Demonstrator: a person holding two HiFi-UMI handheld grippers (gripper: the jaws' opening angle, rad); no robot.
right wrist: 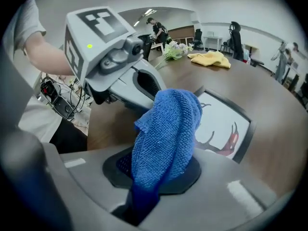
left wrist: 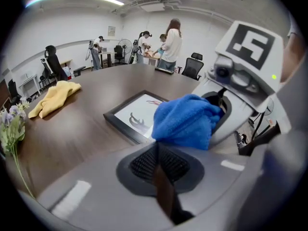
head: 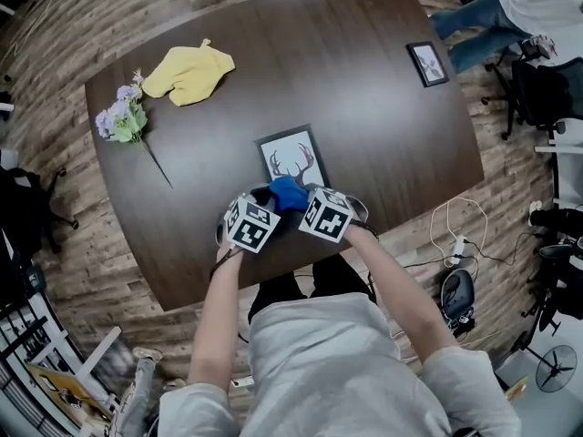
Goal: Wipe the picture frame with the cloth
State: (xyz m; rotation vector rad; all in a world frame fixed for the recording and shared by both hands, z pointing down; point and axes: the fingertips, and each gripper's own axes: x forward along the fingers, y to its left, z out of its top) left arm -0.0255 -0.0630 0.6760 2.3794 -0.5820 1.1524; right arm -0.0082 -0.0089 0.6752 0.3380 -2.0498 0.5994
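Holding the blue cloth [right wrist: 166, 134] pinched in the right gripper [right wrist: 153, 179], I have its jaws clamped on the cloth's lower end, so the bunched upper part stands free as a pad for rubbing. The picture frame [head: 292, 156] lies flat at the middle of the head view, picture side up, with its near edge just above the two grippers. The cloth hangs over that near edge, and I cannot tell whether it touches the surface.

The left gripper [left wrist: 158, 160] sits just beside the right one, its jaws pressed together with nothing between them. I judge it is placed there so it could press on the frame's border and stop it sliding on the smooth dark table [head: 383, 144] while I wipe.

A yellow cloth [head: 189, 71] and a sprig of flowers [head: 123, 118] lie at the upper left of the head view. A second small frame [head: 426, 63] lies at the upper right. All are well apart from my work, so nothing crowds the stroke. Wiping looks about to begin, not done.
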